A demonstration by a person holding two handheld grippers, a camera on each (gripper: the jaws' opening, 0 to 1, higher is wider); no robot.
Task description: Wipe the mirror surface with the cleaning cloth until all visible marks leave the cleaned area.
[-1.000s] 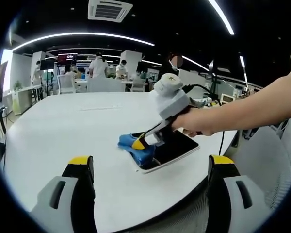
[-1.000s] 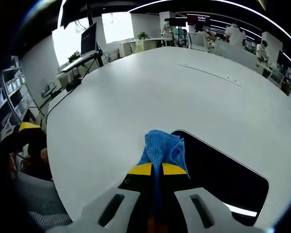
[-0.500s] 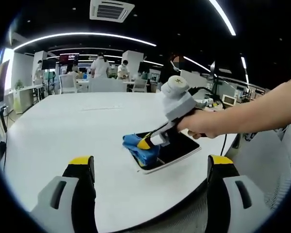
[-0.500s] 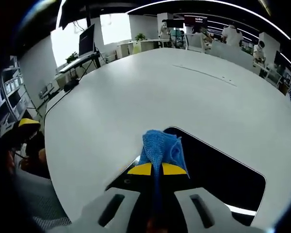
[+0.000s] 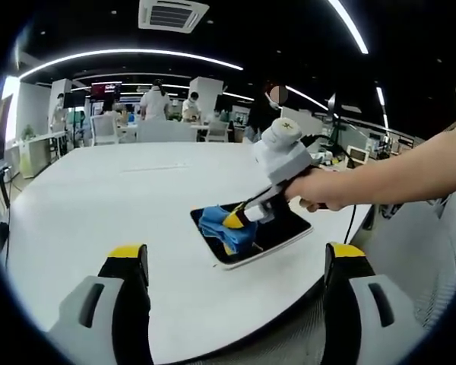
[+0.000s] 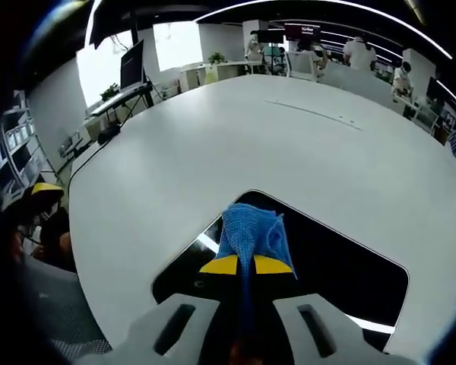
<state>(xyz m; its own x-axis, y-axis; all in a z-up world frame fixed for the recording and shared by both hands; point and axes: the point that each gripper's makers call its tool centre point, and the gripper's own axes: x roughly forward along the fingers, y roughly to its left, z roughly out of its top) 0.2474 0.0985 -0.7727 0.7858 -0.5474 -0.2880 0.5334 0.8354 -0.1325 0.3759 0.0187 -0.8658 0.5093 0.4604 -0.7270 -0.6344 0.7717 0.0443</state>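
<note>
The mirror point(image 6: 342, 281) is lying near the desk's point(image 5: 99, 198) edge; the right gripper point(image 6: 247, 265), jaws pinching the blue cloth point(image 6: 251, 232), is wiping it. Left gripper point(image 5: 235, 262) is hanging wide. Next, sweeping across looks needed.

The left gripper point(image 5: 234, 266), grey with yellow-tipped black jaws, has its jaws spread wide apart with nothing between them; they rise from the bottom of the left gripper view, level and pointing forward.

The right gripper point(image 6: 239, 265), of the same grey and yellow build, has its jaws pressed together on a folded blue woven cleaning cloth point(image 6: 250, 236), which bulges out just ahead of the yellow tips. In the left gripper view this right gripper point(image 5: 235, 220) slants downward from upper right, tips lowest, gripped by a bare hand point(image 5: 319, 190) at its handle. The bare forearm point(image 5: 410, 166) stretches away to the right, nearly straight.
</note>
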